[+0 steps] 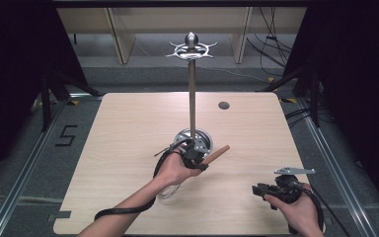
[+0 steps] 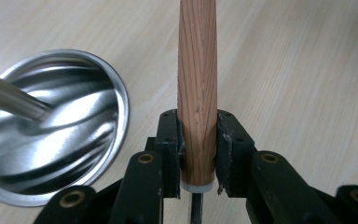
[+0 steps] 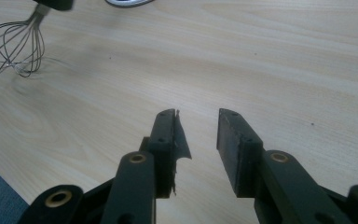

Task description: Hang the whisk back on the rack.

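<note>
Left tool (image 2: pixel 196 154) clamps whisk (image 3: pixel 16 46) handle; wires visible from right tool (image 3: pixel 198 140)

My right gripper (image 3: pixel 200 135) sits low over the worktop (image 3: pixel 261 60), its two black jaws apart with bare wood visible between them and nothing held. A torn flap of pad material projects from the inner face of one jaw. Well beyond the gripper, toward the far corner of the worktop, a wire whisk (image 3: pixel 15 46) has its balloon of loops close to the wood. A curved metal rim (image 3: pixel 128 3) lies beside the whisk, further along the far edge.
</note>
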`<state>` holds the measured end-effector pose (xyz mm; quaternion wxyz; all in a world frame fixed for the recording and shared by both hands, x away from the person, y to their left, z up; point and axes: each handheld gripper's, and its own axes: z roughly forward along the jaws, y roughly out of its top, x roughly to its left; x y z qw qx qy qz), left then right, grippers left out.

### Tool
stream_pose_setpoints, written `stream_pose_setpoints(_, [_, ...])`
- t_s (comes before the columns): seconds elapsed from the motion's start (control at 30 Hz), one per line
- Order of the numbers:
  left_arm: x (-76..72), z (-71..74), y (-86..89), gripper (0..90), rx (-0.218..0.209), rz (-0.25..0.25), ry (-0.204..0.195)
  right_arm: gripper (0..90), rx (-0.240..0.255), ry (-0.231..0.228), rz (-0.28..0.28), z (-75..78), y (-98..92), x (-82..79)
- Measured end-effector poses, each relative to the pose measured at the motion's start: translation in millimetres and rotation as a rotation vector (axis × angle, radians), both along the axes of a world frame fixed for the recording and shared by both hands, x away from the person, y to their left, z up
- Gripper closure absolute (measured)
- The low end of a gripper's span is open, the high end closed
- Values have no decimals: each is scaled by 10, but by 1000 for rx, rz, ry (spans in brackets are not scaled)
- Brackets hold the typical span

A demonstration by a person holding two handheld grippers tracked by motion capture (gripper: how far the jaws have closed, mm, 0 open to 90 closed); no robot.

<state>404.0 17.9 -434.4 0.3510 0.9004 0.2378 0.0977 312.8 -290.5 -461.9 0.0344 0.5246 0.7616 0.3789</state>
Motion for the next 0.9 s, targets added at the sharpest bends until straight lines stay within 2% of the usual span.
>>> stream_pose_setpoints(0.07, [-12,47,85,723,-21,6,-24,683,-2,-12,2,-8,-4,5])
stream_pose_setpoints(0.1, [-39,66,114,723,-63,23,-31,683,1,-3,0,-5,-1,3])
stream_pose_setpoints(0.13, [-49,90,154,723,-95,11,-36,681,3,-1,4,-5,2,3])
stream_pose_setpoints(0.17, [-72,108,181,723,-136,21,-42,680,3,-2,6,-6,5,4])
stream_pose_setpoints(0.2, [-72,108,181,723,-136,21,-42,679,4,12,3,1,9,1])
stream_pose_setpoints(0.27, [-100,143,248,723,-201,31,-52,677,11,16,6,-2,11,4])
stream_pose_setpoints(0.3, [-120,173,302,723,-278,35,-61,676,-38,-14,-11,1,23,2])
stream_pose_setpoints(0.33, [-120,173,302,723,-278,35,-61,675,-37,1,-16,8,29,-5])
stream_pose_setpoints(0.37, [-137,203,351,723,-326,52,-70,675,-46,0,-16,11,27,-5])
stream_pose_setpoints(0.4, [-139,217,374,723,-349,45,-76,675,-38,-2,-16,7,28,-4])
stream_pose_setpoints(0.43, [-139,217,374,723,-349,45,-76,675,-39,-5,-16,6,27,-3])
stream_pose_setpoints(0.5, [-144,257,438,722,-411,40,-84,674,-43,-4,-22,13,27,-6])
stream_pose_setpoints(0.53, [-141,265,457,722,-434,35,-93,674,-46,-17,-16,8,22,1])
stream_pose_setpoints(0.6, [-140,276,477,723,-446,30,-104,674,-48,-20,-16,7,20,4])
stream_pose_setpoints(0.63, [-139,282,512,722,-481,22,-120,674,-48,-21,-16,6,20,4])
stream_pose_setpoints(0.67, [-143,281,524,722,-502,21,-120,673,-49,-20,-16,5,20,4])
stream_pose_setpoints(0.73, [-144,280,540,722,-519,18,-126,673,-48,-21,-15,5,20,4])
stream_pose_setpoints(0.77, [-148,278,567,722,-560,15,-128,672,-48,-21,-15,6,20,4])
stream_pose_setpoints(0.8, [-149,278,579,722,-578,12,-130,672,-48,-22,-15,6,20,4])
stream_pose_setpoints(0.9, [-150,286,605,722,-611,10,-137,671,-49,-22,-16,7,20,5])
